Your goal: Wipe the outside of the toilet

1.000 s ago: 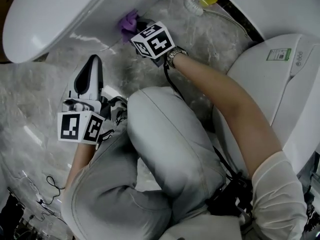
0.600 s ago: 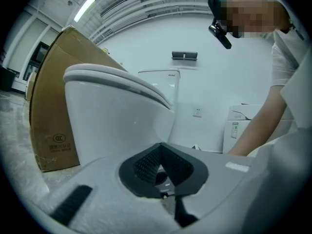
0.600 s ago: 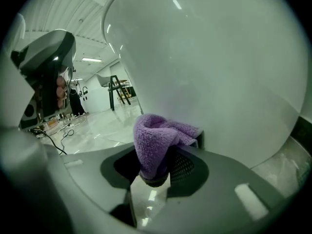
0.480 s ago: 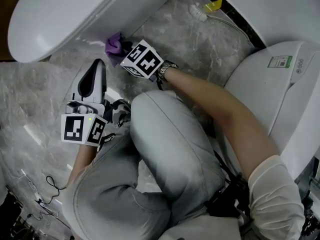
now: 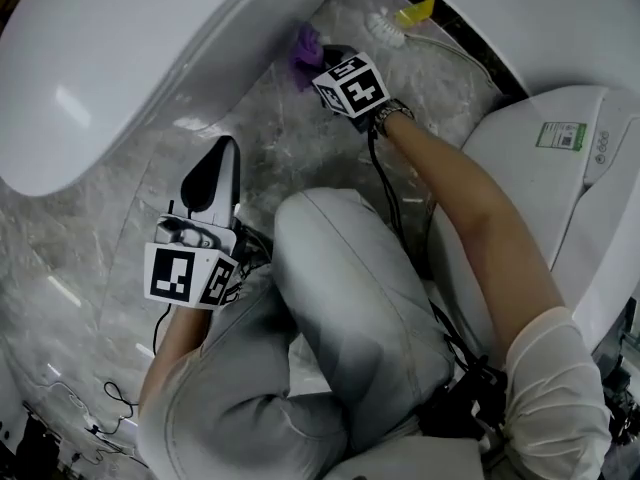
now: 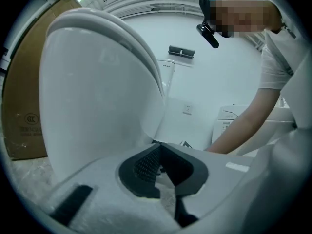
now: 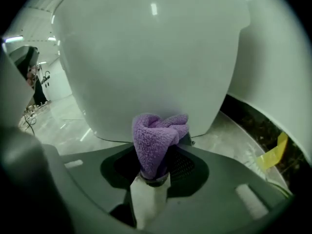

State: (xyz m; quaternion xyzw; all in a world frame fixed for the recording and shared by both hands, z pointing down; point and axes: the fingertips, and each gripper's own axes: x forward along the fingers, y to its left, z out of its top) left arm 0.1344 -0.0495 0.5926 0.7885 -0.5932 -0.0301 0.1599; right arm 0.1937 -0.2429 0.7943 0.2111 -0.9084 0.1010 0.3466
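A big white toilet [image 5: 130, 58] fills the upper left of the head view; in the right gripper view its bowl [image 7: 151, 57] rises just ahead. My right gripper [image 5: 315, 56] is shut on a bunched purple cloth [image 5: 303, 46], which presses against the toilet's lower side near the floor. From the right gripper's own camera the cloth [image 7: 158, 138] stands up between the jaws, touching the bowl's base. My left gripper [image 5: 222, 153] hovers over the marble floor beside the toilet, jaws together and holding nothing [image 6: 161, 162]. The toilet's side [image 6: 97, 96] looms in front of it.
A second white toilet [image 5: 560, 168] stands at the right behind the person's arm. A brush [image 5: 385, 20] and a yellow piece [image 5: 420, 8] lie on the floor by the dark strip at the back. A cardboard box [image 6: 22, 96] stands left of the toilet. The person's knee [image 5: 350, 298] fills the middle.
The right gripper, with the cloth in it, has slid along the toilet's lower side toward the back. The left gripper has kept its place beside the knee.
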